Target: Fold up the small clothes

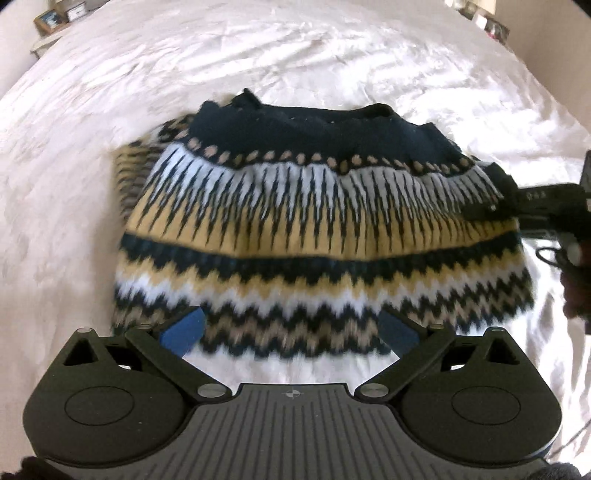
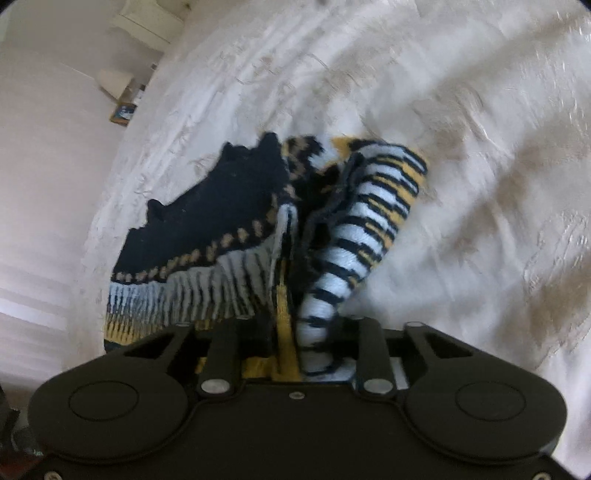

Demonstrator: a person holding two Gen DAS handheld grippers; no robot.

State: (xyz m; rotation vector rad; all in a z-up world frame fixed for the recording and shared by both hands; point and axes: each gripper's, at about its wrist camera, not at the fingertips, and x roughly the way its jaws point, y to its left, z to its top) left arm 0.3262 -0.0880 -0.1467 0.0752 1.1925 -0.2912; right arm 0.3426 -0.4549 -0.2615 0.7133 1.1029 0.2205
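Note:
A small knitted sweater (image 1: 303, 229) with navy, tan and white zigzag bands lies on the white bedspread (image 1: 258, 62). My left gripper (image 1: 291, 332) is open, its blue pads (image 1: 183, 328) apart over the sweater's near hem, holding nothing. My right gripper (image 2: 291, 347) is shut on a bunched fold of the sweater (image 2: 332, 258) and lifts that side; its fingertips are hidden by fabric. The right gripper also shows in the left wrist view (image 1: 491, 206) at the sweater's right edge.
The bedspread (image 2: 480, 184) spreads wide on all sides of the sweater. A bedside shelf with framed pictures (image 1: 51, 20) stands at the far left corner. More small items (image 1: 487, 22) sit at the far right corner. A wall is beyond the bed's left edge.

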